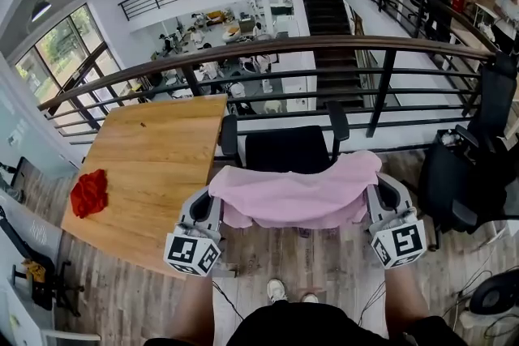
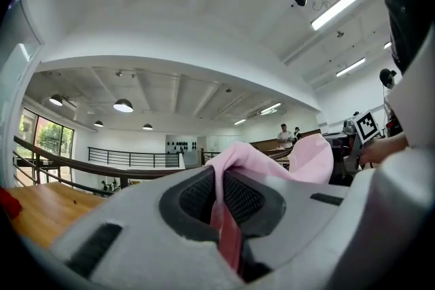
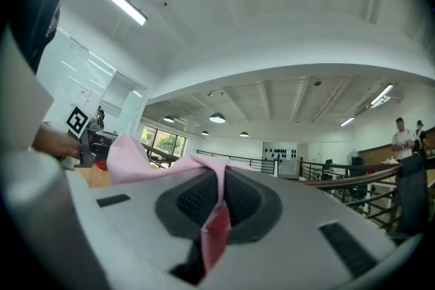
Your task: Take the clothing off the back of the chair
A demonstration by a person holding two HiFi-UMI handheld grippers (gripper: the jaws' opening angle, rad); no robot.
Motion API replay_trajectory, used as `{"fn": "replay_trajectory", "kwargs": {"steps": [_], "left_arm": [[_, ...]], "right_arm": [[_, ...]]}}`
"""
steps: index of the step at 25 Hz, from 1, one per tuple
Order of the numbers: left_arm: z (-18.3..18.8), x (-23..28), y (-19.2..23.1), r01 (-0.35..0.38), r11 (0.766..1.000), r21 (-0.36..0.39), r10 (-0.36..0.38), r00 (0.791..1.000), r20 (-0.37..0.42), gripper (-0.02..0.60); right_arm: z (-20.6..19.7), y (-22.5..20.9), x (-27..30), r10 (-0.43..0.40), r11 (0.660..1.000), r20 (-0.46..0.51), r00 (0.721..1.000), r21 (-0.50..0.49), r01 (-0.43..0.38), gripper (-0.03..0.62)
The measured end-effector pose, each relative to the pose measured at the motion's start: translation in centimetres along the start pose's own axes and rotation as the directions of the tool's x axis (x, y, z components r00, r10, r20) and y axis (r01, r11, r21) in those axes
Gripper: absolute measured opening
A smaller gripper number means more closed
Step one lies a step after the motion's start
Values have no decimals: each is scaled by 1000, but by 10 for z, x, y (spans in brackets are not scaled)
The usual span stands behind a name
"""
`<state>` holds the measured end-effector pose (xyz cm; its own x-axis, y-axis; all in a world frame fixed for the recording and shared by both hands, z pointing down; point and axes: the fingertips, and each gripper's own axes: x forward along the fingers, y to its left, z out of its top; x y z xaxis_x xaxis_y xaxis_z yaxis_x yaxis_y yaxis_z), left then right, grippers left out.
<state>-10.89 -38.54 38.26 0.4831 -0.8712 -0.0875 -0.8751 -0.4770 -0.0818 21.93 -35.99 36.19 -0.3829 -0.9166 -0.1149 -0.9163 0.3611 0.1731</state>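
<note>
A pink garment (image 1: 296, 194) hangs stretched between my two grippers, in front of the black office chair (image 1: 288, 148) and above its backrest. My left gripper (image 1: 212, 192) is shut on the garment's left end, and the cloth (image 2: 272, 163) is pinched between its dark pads. My right gripper (image 1: 378, 189) is shut on the right end, with pink fabric (image 3: 156, 163) pressed between its pads. Both grippers point roughly level. The chair's backrest top is hidden behind the cloth.
A wooden table (image 1: 154, 166) stands at the left with a red cloth (image 1: 89, 193) on it. A dark railing (image 1: 324, 53) runs behind the chair. Another black chair (image 1: 470, 166) stands at the right. The person's shoes (image 1: 288, 292) show on the wood floor.
</note>
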Motion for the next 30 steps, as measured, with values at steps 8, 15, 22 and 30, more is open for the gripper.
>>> {"fn": "replay_trajectory", "kwargs": {"steps": [8, 15, 22, 30], "left_arm": [[40, -20, -13, -16, 1000, 18, 14, 997, 76, 26], [74, -46, -30, -47, 998, 41, 41, 989, 140, 26], [95, -74, -47, -77, 995, 57, 66, 982, 179, 26], [83, -101, -63, -107, 993, 54, 97, 982, 163, 26]], "right_arm": [[36, 13, -16, 34, 999, 71, 997, -24, -33, 12], [65, 25, -38, 87, 996, 133, 987, -45, -81, 12], [84, 32, -62, 121, 991, 169, 978, -69, -110, 12], [75, 43, -85, 144, 988, 154, 978, -76, -133, 12]]}}
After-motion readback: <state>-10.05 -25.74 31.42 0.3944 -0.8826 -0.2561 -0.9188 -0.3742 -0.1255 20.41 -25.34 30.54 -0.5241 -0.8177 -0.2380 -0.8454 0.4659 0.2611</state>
